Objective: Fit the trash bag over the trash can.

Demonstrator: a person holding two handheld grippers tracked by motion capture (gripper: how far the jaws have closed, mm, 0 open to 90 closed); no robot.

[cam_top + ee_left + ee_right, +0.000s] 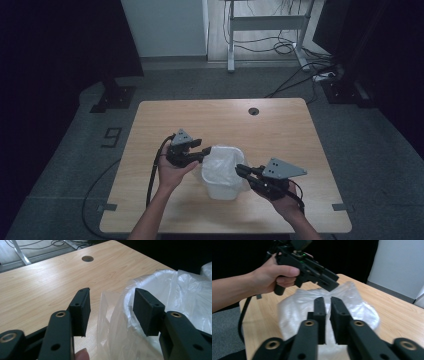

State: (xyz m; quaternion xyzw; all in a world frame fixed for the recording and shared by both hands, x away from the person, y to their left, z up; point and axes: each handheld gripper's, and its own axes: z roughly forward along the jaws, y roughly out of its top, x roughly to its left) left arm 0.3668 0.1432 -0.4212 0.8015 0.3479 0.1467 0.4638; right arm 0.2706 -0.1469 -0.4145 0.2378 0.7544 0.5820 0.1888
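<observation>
While fitting liner: left gripper point(204, 151), jaws apart, straddling bag point(117, 322) and bin point(221, 187) rim at mid-surface point(280, 130); right gripper point(240, 170), jaws pinched on film. Bag seated inside; edge folding apparently unfinished.

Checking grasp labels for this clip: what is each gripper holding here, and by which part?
The right gripper pinches the clear plastic bag at its edge over the white bin's rim. The left gripper straddles rim and bag, open, holding nothing.
</observation>
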